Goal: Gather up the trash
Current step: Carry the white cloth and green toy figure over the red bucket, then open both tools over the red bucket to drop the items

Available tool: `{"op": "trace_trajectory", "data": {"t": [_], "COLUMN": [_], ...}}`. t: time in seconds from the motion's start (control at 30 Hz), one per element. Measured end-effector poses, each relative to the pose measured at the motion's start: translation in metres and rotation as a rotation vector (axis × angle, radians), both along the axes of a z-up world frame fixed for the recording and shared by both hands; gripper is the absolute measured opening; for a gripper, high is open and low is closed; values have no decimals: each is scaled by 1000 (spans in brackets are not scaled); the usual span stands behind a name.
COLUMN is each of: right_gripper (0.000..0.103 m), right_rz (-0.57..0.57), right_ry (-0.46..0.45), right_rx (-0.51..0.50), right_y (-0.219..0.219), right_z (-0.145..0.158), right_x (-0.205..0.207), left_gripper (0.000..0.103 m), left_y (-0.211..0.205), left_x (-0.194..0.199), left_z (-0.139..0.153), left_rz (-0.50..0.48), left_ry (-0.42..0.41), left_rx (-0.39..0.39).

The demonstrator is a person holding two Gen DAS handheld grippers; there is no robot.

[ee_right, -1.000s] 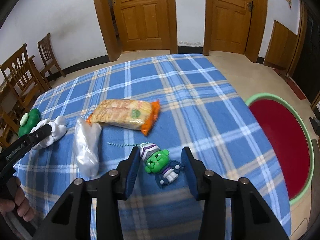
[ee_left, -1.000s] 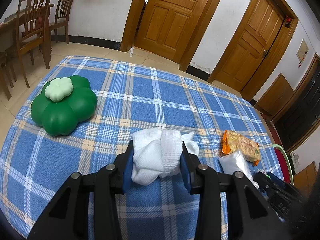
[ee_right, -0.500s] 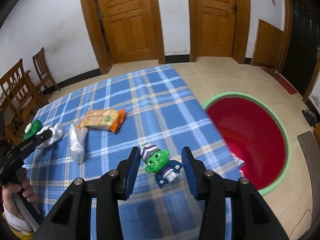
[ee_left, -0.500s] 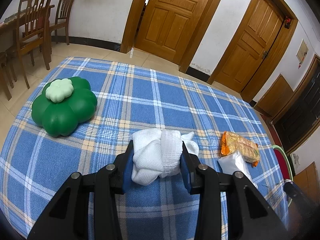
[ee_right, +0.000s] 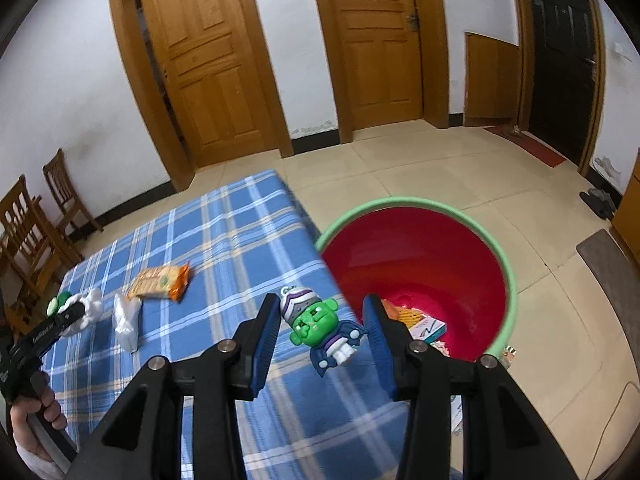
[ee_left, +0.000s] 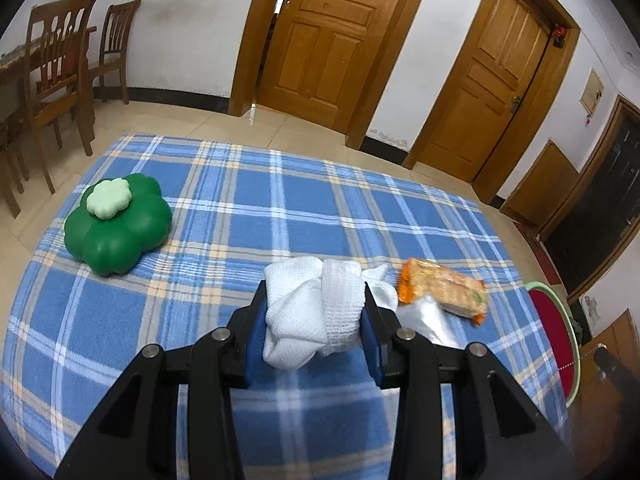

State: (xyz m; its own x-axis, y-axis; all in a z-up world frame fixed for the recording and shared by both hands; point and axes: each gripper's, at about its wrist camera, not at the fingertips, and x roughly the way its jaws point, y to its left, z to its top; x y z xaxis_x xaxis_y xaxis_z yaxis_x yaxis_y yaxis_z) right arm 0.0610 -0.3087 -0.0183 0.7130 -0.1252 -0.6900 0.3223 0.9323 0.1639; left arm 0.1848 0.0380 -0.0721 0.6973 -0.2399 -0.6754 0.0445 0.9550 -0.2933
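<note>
My left gripper (ee_left: 311, 312) is shut on a white balled-up cloth (ee_left: 316, 312) and holds it above the blue plaid tablecloth (ee_left: 240, 208). My right gripper (ee_right: 320, 316) is shut on a green-faced toy figure (ee_right: 324, 328) and holds it in the air over the table's right edge, beside the red bin with a green rim (ee_right: 420, 256). An orange snack packet (ee_left: 444, 292) and a clear crumpled plastic bag (ee_left: 424, 316) lie on the cloth right of the left gripper. Both also show in the right wrist view: the packet (ee_right: 160, 280) and the bag (ee_right: 127, 320).
A green flower-shaped container (ee_left: 118, 228) stands at the table's left. The bin on the floor holds some packaging (ee_right: 420, 320). Wooden chairs (ee_left: 60, 72) stand at the far left. Two wooden doors (ee_left: 328, 40) are behind the table.
My right gripper has carried the toy figure up off the table and rightward to the bin's near edge. The left gripper with the cloth has barely moved.
</note>
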Motion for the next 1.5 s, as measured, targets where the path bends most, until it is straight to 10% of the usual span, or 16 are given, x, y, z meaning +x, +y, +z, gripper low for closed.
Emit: {"op": "trace_trajectory", "data": {"t": [1.5], "right_gripper": [54], "right_rz": [-156], "right_ry": [-58], "right_rx": [197], "right_y": [-128], "right_z": [-28], "right_x": [-28], "left_gripper": [41], "left_y": [-231], "left_x": [-31], "left_z": [44], "left_rz": [-443], "left_ry": [33], "left_rx": [108]}}
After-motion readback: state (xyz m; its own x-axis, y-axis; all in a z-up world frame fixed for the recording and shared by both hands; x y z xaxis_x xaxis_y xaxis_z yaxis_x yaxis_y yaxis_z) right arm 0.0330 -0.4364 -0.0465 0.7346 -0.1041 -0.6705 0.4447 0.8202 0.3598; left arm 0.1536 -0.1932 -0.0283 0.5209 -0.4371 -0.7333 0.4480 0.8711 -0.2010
